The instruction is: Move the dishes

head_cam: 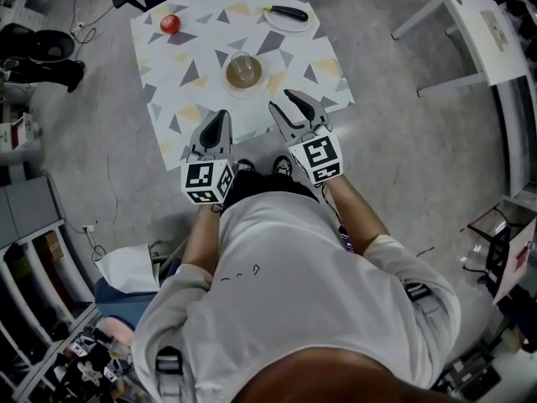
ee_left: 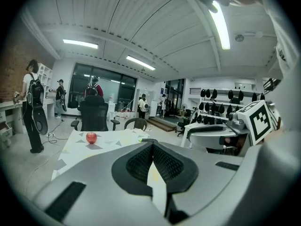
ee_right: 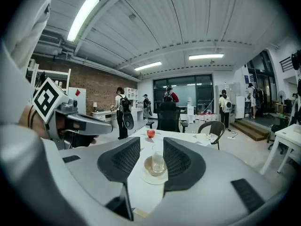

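Observation:
A table (head_cam: pixel 189 112) with a triangle-patterned cloth stands in front of me. Near its middle sits a white plate (head_cam: pixel 245 84) bearing a brown bowl (head_cam: pixel 243 72) with a clear glass (ee_right: pixel 158 163) in it. At the far edge lies a second plate (head_cam: pixel 287 19) with a black-handled knife (head_cam: pixel 287 12) on it. A red apple (head_cam: pixel 170 23) rests at the far left. My left gripper (head_cam: pixel 220 117) hovers over the near table edge, shut and empty. My right gripper (head_cam: pixel 284 101) is open just short of the bowl plate, holding nothing.
A white side table (head_cam: pixel 478 32) stands at the right. Beyond the table I see a black office chair (ee_right: pixel 168 117) and a wicker chair (ee_right: pixel 211 127). Several people (ee_right: pixel 123 112) stand further back. Shelves (head_cam: pixel 33 250) and clutter line the left floor.

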A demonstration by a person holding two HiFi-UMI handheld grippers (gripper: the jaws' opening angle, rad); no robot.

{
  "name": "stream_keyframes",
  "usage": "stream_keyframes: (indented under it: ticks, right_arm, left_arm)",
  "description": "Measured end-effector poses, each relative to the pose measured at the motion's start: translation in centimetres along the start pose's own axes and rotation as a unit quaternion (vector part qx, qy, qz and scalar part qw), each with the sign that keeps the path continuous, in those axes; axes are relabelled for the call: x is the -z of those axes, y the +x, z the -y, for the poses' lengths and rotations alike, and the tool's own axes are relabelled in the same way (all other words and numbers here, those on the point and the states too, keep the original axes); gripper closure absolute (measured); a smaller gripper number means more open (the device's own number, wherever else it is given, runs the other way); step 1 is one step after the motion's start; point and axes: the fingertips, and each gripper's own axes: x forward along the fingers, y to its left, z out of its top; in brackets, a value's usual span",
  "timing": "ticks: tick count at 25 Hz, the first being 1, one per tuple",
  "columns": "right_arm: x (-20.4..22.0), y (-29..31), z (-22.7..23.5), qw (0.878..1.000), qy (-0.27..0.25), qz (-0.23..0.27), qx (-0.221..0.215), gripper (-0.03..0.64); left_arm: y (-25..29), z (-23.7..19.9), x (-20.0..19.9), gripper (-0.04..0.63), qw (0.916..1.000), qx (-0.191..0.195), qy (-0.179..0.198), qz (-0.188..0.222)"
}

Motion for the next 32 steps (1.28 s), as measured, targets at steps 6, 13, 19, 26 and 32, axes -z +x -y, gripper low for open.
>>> stream_keyframes:
  ticks: [6,13,19,26,32]
  right_arm:
    - [1.6,4.1,0.3,0.999,-0.009,-0.036,-0.017,0.454]
    - [4.2,8.8,1.3,0.996,-0.013,-0.085,-0.007,0.436]
    - [5.9,12.3,1.4,0.992,-0.031,-0.121,-0.003,0.412]
    - [8.6,15.9,2.1,0.986,-0.068,-0.151,-0.027,0.362]
    - [9.7,19.0,2.5,0.983,-0.054,-0.162,-0.071,0.331]
  left_arm:
    - [2.7,-3.1,1.5,0.575,0.9995,-0.006,-0.012,-0.027]
    - [6.5,-7.1,3.2,0.575,0.9979,0.014,-0.031,-0.056]
    - [9.8,-10.7,4.2,0.575,0.9952,0.047,-0.030,-0.080]
    - [11.9,-13.1,5.9,0.575,0.9917,0.057,-0.032,-0.111]
    - [12.1,-14.6,7.6,0.575,0.9897,0.015,-0.056,-0.131]
